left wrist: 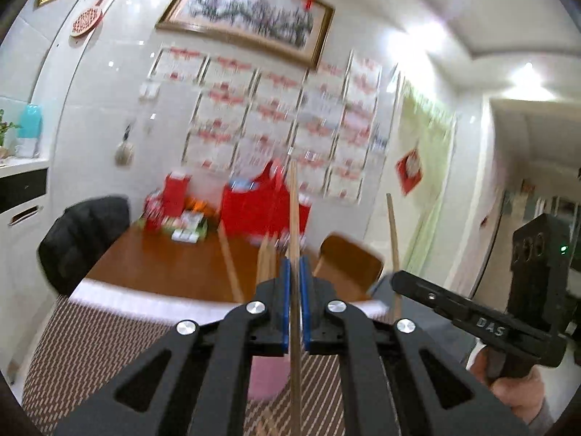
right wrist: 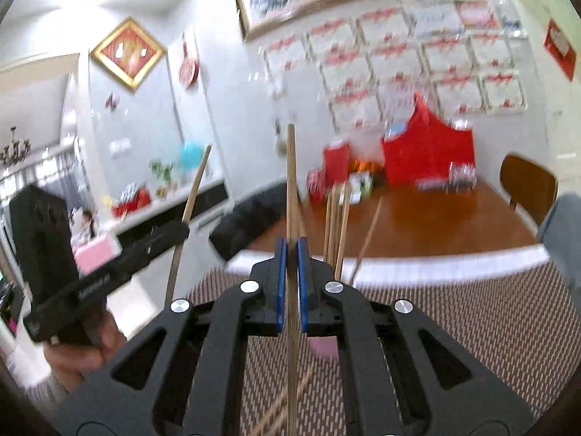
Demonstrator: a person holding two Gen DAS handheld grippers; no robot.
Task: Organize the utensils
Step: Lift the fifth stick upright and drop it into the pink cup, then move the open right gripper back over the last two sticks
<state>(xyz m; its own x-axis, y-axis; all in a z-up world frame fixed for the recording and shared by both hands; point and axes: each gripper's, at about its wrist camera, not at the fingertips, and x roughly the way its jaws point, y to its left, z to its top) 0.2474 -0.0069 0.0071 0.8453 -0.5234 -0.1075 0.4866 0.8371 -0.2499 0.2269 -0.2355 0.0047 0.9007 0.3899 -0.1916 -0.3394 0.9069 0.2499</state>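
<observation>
Your left gripper (left wrist: 295,279) clamps one chopstick (left wrist: 293,210), long axis upright through jaws. Your right gripper (right wrist: 290,258) clamps another chopstick (right wrist: 291,181), equally upright. Pink holder (right wrist: 323,348) with bundled chopsticks (right wrist: 336,225) sits just below-ahead, slightly right of right gripper; lower tips first.

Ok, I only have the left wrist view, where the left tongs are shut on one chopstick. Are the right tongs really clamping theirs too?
Observer: Yes. The right tongs are shut on one chopstick, which stands upright between them.
Reviewer: Anything lying under them?
Observer: A loose chopstick lies slanted on the woven mat below the right tongs.
Reviewer: And who holds the left tool?
Observer: A bare left hand grips its handle, seen from the side.
</observation>
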